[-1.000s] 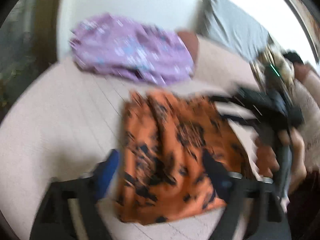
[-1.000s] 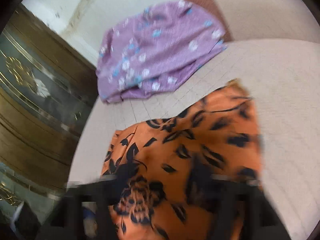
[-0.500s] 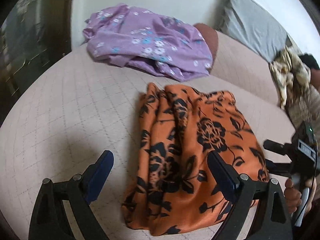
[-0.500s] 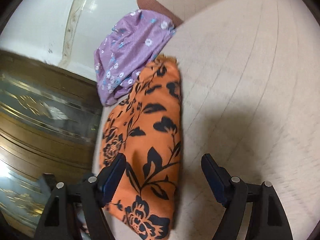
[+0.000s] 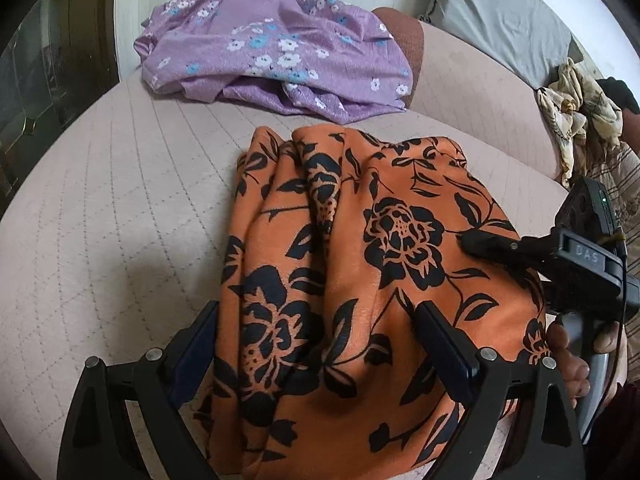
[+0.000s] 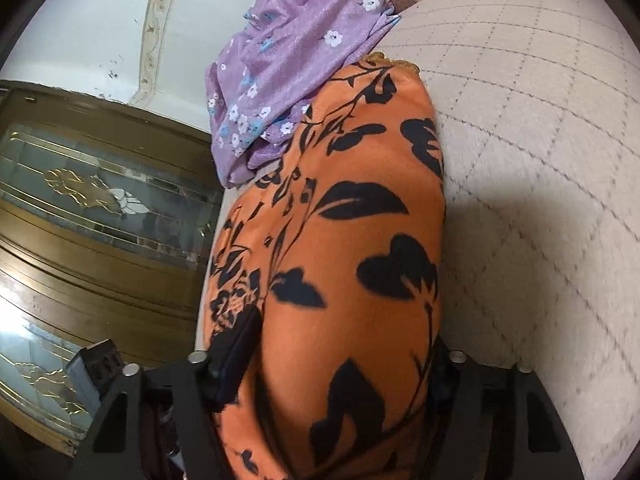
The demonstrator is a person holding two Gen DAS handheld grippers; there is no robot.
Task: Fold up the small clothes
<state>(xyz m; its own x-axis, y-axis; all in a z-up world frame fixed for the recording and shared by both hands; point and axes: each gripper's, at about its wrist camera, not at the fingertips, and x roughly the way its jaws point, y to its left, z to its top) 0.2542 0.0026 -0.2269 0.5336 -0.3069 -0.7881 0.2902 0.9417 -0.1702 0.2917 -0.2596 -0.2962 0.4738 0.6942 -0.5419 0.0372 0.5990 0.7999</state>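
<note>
An orange garment with black flowers (image 5: 360, 264) lies bunched on the beige quilted cushion (image 5: 120, 208). My left gripper (image 5: 316, 340) is open, its jaws wide on either side of the garment's near end. My right gripper (image 5: 480, 242) reaches in from the right over the cloth. In the right wrist view the orange garment (image 6: 340, 260) fills the space between that gripper's (image 6: 340, 344) open jaws. A crumpled purple floral garment (image 5: 276, 48) lies behind the orange one, also seen in the right wrist view (image 6: 288, 64).
A grey pillow (image 5: 504, 12) and a patterned cloth pile (image 5: 576, 104) sit at the back right. A brown cabinet with glass panels (image 6: 100, 216) stands beside the cushion. A white wall (image 6: 120, 20) is behind.
Both grippers have moved down and closer onto the orange garment, which now lies between the jaws of each. The garment is more bunched.
</note>
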